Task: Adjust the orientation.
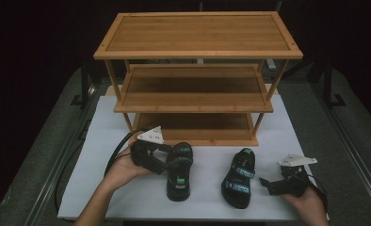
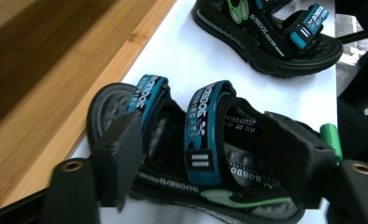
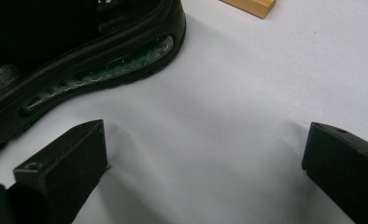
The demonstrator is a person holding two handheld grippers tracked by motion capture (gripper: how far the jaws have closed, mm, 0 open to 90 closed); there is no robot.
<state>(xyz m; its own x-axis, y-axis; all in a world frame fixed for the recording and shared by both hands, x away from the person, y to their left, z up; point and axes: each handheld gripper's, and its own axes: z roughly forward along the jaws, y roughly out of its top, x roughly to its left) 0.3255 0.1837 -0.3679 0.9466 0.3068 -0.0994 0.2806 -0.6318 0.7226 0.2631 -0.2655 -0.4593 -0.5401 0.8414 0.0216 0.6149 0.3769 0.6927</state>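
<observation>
Meanwhile, on the white worktop, the left gripper stands with jaws spread wide on either side of the left black sandal with teal straps and green trim, not closed on it; whether the pads touch its sides cannot be told. That sandal lies flat just in front of the bottom shelf of the three-tier bamboo shoe rack, its long axis running from the rack toward the person, toe end toward the rack. The matching right black sandal with teal straps lies apart to its right, tilted slightly, its near end close to the worktop's front edge. The right gripper rests beside that sandal's outer side, jaws wide open around bare worktop. Open white surface separates the two sandals.
</observation>
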